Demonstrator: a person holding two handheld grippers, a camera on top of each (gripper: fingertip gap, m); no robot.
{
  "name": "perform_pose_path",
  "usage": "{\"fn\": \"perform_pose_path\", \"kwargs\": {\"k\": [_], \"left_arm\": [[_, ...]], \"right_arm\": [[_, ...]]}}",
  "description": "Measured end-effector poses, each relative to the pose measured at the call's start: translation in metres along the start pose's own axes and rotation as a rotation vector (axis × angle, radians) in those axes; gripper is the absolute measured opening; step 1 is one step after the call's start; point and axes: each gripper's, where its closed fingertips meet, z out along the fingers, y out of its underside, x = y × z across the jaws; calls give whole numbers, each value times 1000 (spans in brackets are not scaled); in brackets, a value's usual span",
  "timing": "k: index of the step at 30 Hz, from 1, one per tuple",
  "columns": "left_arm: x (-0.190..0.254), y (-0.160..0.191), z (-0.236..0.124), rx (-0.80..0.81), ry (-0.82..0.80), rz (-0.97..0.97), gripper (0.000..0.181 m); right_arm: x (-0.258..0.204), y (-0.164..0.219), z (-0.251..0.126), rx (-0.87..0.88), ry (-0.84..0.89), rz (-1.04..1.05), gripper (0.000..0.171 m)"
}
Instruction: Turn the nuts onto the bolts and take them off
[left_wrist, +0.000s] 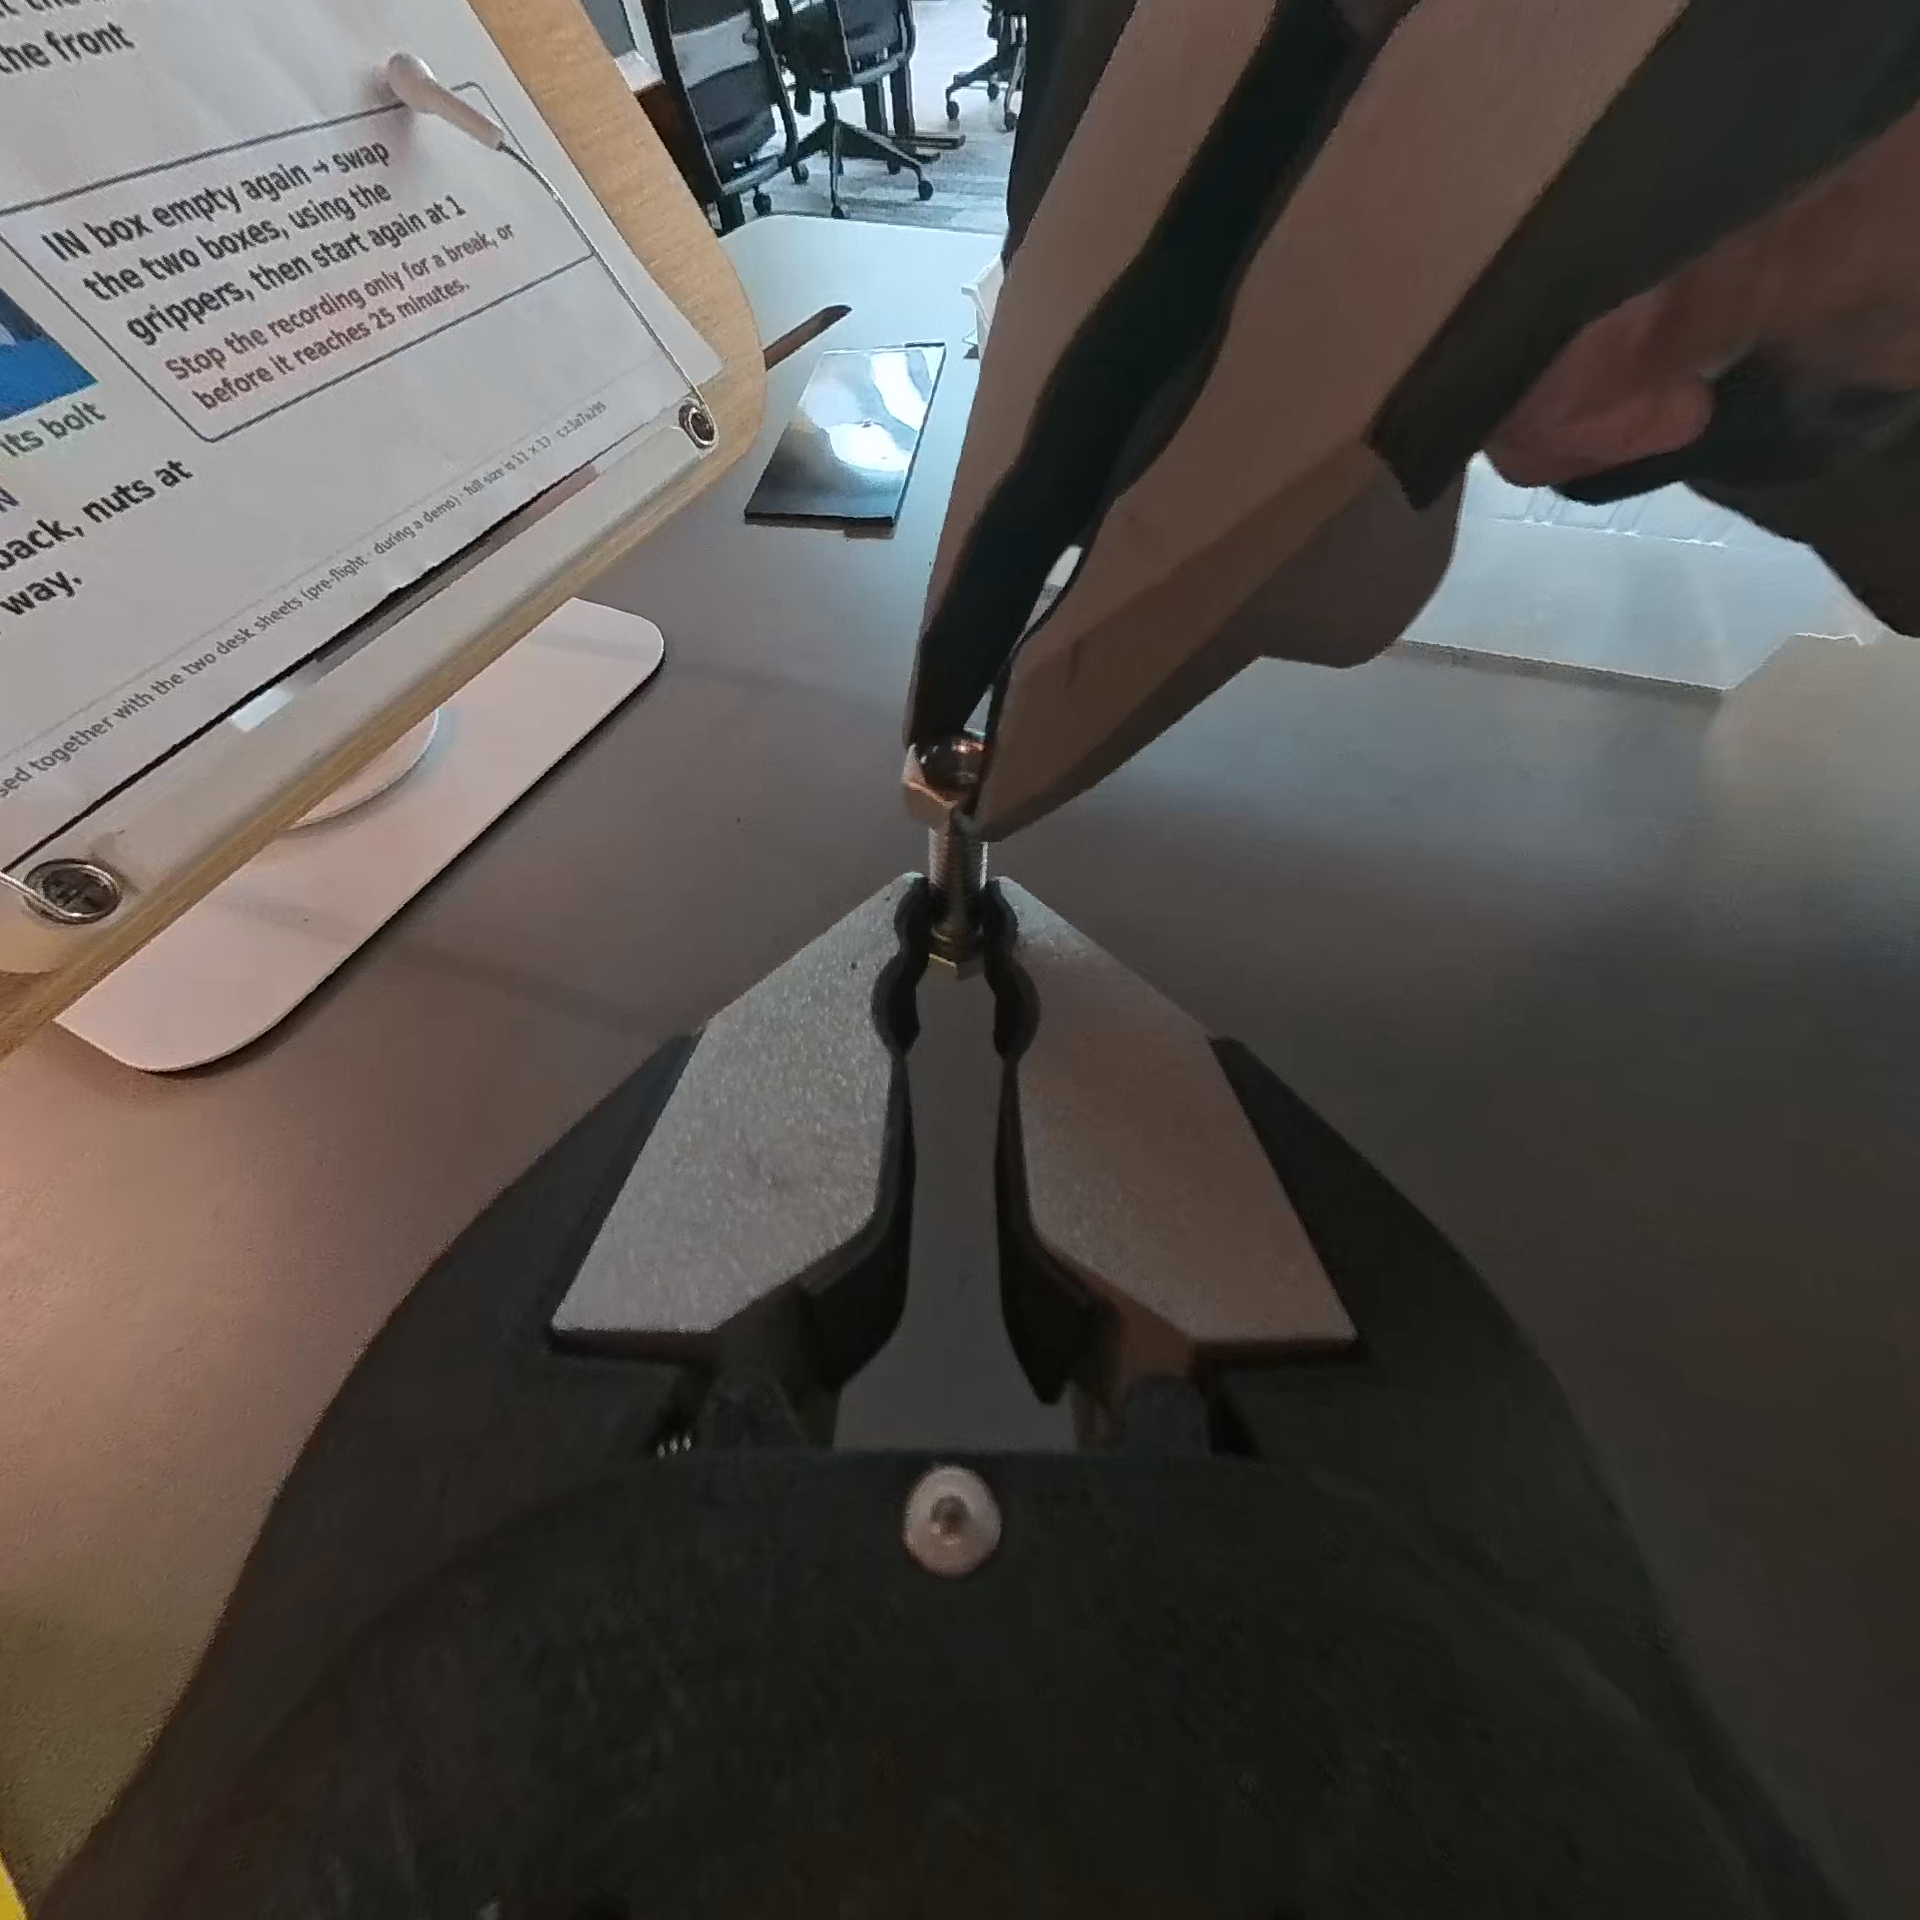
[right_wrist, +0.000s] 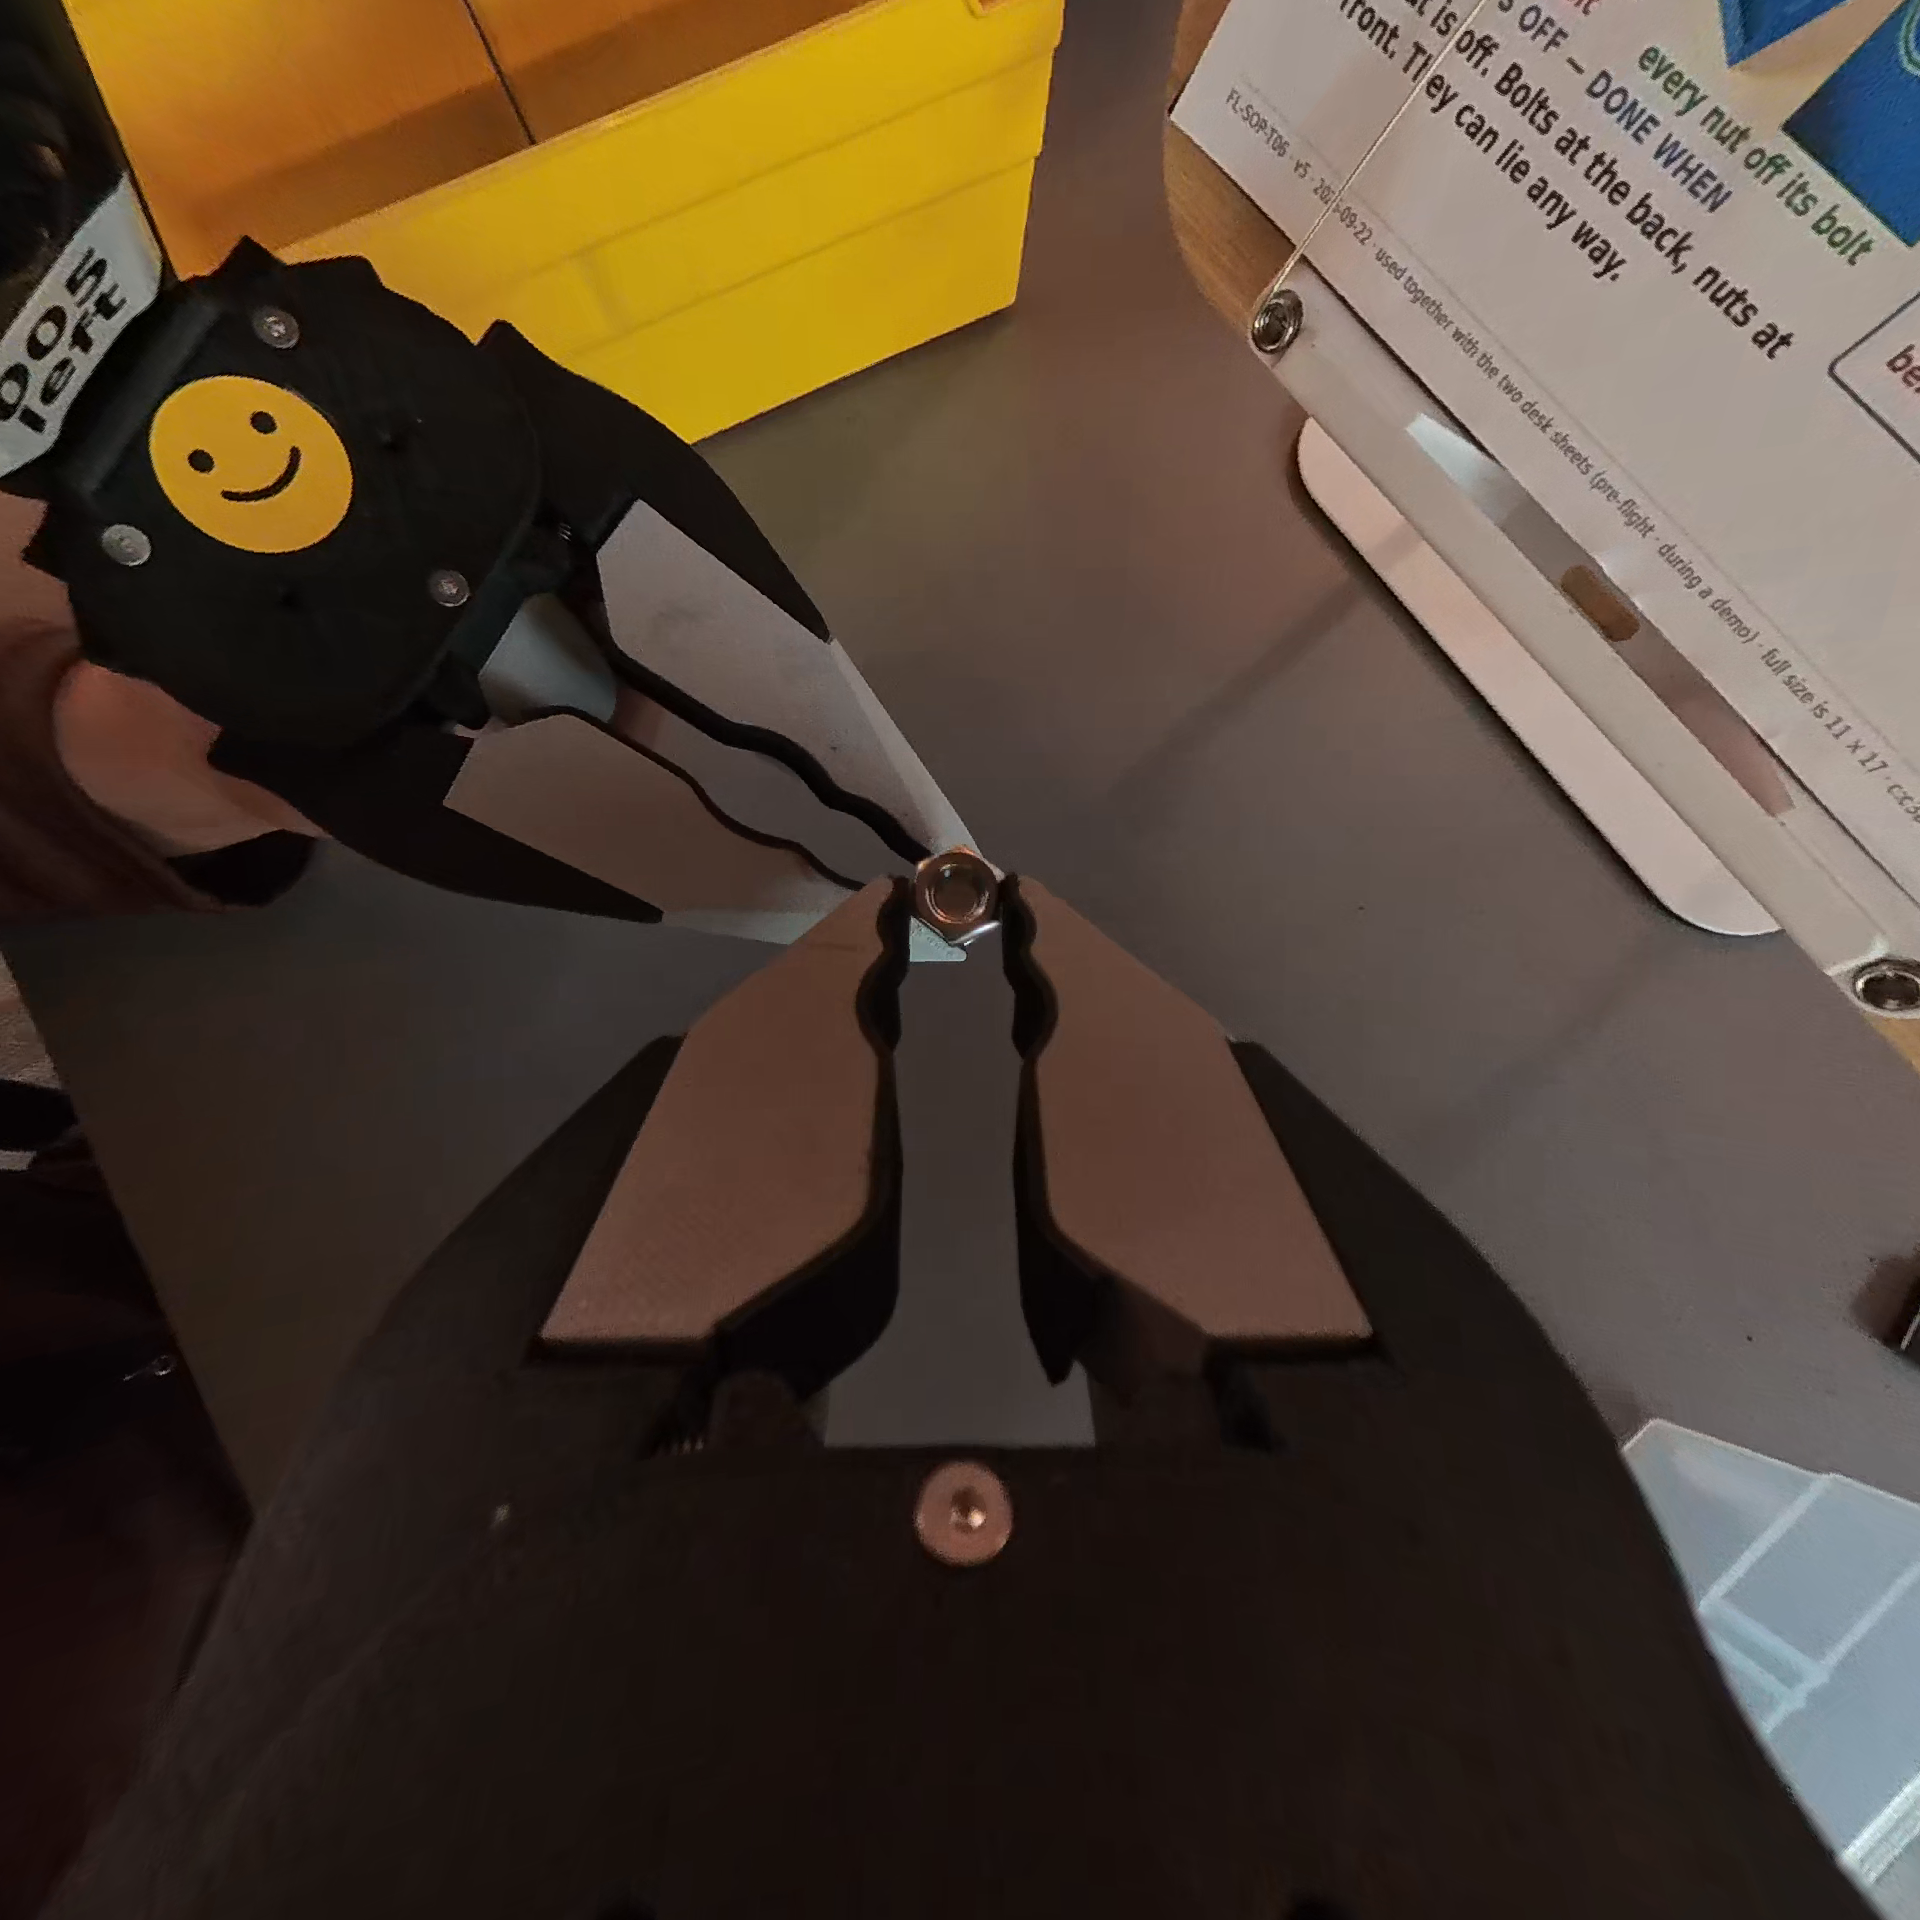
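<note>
Left gripper (left_wrist: 951, 940): fingertips closed on the bolt (left_wrist: 948, 857) at its lower, brass-coloured end, shank upright above the dark table (left_wrist: 1455, 1039).
Right gripper (right_wrist: 954, 902): fingertips pinched on the hex nut (right_wrist: 954, 894), flats against the pads, nut seated at the bolt's top end.
Handling, judged: small, rigid, light steel; smooth and apt to slip, so grip the nut by opposite flats, the bolt low.
Surroundings: yellow bin (right_wrist: 665, 208); instruction sheet on stand (left_wrist: 312, 364); clear compartment box (right_wrist: 1787, 1621).
</note>
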Motion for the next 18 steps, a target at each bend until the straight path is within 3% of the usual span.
{"fn": "perform_pose_path", "kwargs": {"k": [18], "left_arm": [[1, 1, 2, -11, -18, -34, 7]], "right_arm": [[3, 2, 2, 11, 54, 83, 14]]}}
